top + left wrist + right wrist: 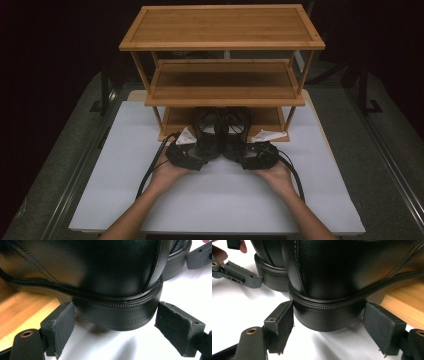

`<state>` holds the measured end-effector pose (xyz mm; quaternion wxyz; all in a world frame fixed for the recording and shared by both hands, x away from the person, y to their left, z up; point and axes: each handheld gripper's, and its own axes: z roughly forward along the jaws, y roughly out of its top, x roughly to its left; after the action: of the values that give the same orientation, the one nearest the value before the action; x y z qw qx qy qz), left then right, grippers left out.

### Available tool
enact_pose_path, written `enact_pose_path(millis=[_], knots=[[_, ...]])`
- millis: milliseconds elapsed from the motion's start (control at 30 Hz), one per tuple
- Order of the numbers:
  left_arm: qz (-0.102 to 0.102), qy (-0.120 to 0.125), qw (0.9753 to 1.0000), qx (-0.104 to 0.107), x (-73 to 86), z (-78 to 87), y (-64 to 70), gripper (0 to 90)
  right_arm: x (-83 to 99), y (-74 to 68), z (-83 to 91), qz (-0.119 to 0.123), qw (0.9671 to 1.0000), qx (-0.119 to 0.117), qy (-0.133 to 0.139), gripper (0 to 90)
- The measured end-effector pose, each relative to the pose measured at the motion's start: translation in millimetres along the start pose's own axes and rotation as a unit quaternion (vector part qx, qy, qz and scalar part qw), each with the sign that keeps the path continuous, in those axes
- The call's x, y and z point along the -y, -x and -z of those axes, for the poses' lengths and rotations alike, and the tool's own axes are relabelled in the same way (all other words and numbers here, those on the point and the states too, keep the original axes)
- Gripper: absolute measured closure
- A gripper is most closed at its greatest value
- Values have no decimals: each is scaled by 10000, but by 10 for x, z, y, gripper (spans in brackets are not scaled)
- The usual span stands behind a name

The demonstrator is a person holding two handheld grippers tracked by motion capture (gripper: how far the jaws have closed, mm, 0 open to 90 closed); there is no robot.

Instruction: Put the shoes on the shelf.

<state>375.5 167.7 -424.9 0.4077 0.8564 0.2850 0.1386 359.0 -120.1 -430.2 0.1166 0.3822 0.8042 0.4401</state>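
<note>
Both shoes sit side by side, toes in on the bottom shelf of the wooden rack [222, 26], heels overhanging onto the white table [125, 200] toward me.

Left gripper [115, 333]: jaws wide, 1 pad on each side of the left shoe [100, 277] heel. From the left gripper view the pads look level with the heel block, near it but with a gap on both sides, not yet pressing.

Right gripper [328, 328]: same stance at the right shoe [352, 272], jaws wide and straddling the heel, gaps visible on both sides.

Key relation: each shoe's long axis runs straight away from its gripper, front to back into the rack, heel nearest me. Each hand is nearer its own shoe; no crossing needed.

Judgement: closing across the heel, then moving along that axis, looks like the next move. Risk: the 2 heels sit close together, so the inner pads have little room.
</note>
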Motion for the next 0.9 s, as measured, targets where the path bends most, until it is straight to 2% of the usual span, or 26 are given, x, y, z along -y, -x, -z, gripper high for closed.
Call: enact_pose_path(millis=[267,367,533,700,767,900], knots=[[108,-15,9999,22,-122,-111,-187,159,-142,151,-84,-92,9999,47,62,249],[36,-76,9999,-57,-184,-172,-267,159,-186,218,-134,-167,9998,61,81,249],[-17,-206,9997,-155,-231,-307,-359,159,-227,325,-260,-175,9996,221,43,249],[14,-235,9995,-219,-274,-421,-464,158,-261,400,-359,-178,9993,323,-7,249],[103,-252,9993,-252,-281,-469,-487,158,-275,434,-401,-168,9992,368,-7,249],[87,-326,9991,-254,-303,-543,-546,158,-306,493,-468,-124,9988,464,-12,248]])
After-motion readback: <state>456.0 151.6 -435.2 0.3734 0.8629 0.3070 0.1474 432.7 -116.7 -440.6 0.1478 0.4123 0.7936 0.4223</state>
